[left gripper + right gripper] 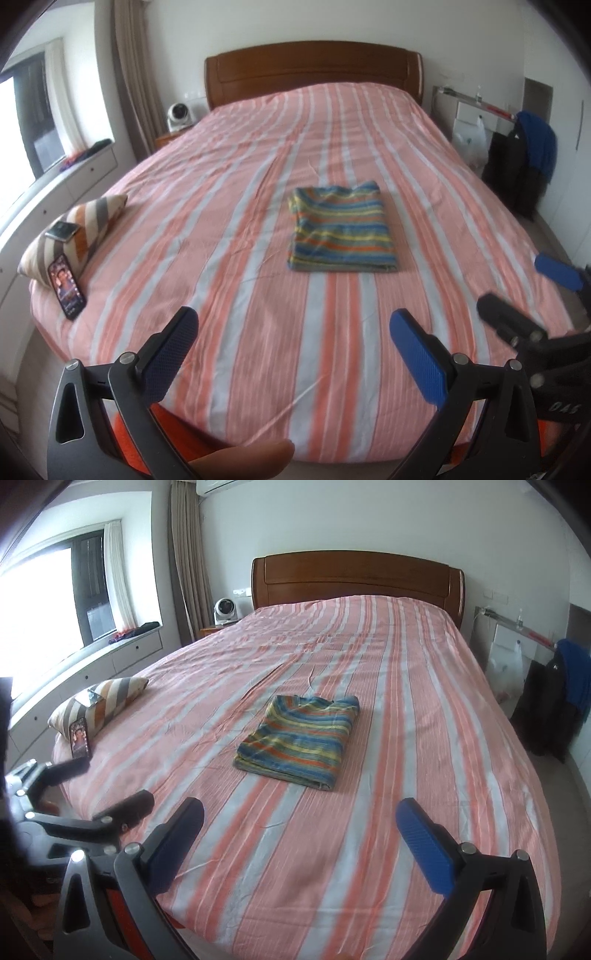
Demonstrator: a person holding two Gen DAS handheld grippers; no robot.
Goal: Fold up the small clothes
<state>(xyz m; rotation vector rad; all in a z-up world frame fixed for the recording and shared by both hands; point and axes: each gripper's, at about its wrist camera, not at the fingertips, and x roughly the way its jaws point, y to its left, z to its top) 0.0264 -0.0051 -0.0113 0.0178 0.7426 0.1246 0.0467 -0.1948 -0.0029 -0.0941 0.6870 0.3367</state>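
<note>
A striped garment (341, 230) in blue, yellow, green and orange lies folded into a flat rectangle in the middle of the bed; it also shows in the right wrist view (301, 738). My left gripper (293, 328) is open and empty, held above the foot of the bed, well short of the garment. My right gripper (301, 818) is open and empty too, also near the foot end. The right gripper shows at the right edge of the left wrist view (524, 291), and the left gripper at the left of the right wrist view (107, 786).
The bed (258, 155) has a pink, orange and white striped cover and a wooden headboard (314, 70). A striped cushion (74, 229) with a phone (66, 286) leaning on it sits at the bed's left edge. Dark clothes (524, 162) hang at right.
</note>
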